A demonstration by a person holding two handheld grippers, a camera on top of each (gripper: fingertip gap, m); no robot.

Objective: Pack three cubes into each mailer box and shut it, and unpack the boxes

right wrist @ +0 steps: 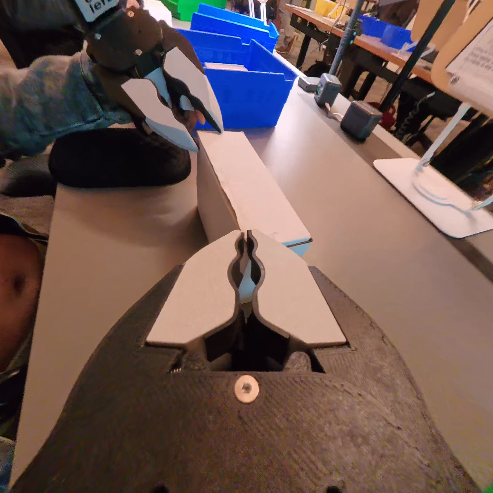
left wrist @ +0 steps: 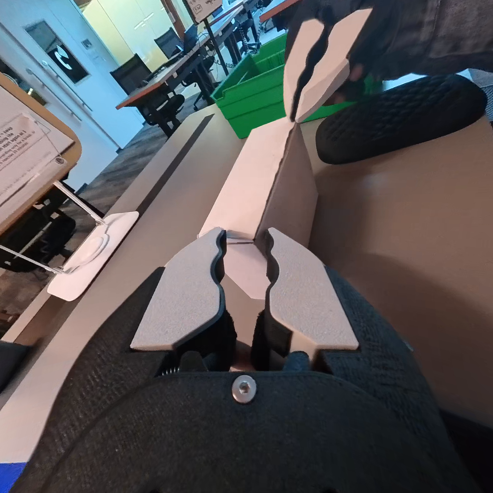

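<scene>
A brown cardboard mailer box lies on the table. A long raised flap (left wrist: 253, 173) runs along one edge of its wide flat panel (left wrist: 400, 226). My left gripper (left wrist: 245, 234) is open, its fingers on either side of the flap's near end. My right gripper (left wrist: 294, 120) is at the far end with its tips pinched together on the flap's ridge. In the right wrist view, the right gripper (right wrist: 245, 234) is shut at the near end of the flap (right wrist: 248, 181). There the left gripper (right wrist: 209, 140) stands open over the far corner. No cubes show.
A black padded object (right wrist: 117, 157) rests on the box's flat panel (right wrist: 112, 240). Green bins (left wrist: 248, 101) stand beyond one end of the box and blue bins (right wrist: 240, 88) beyond the other. A sign stand's white base (right wrist: 426, 194) and two small dark devices (right wrist: 360, 120) sit near the table edge. There is about 12 cm between the tips of the two grippers.
</scene>
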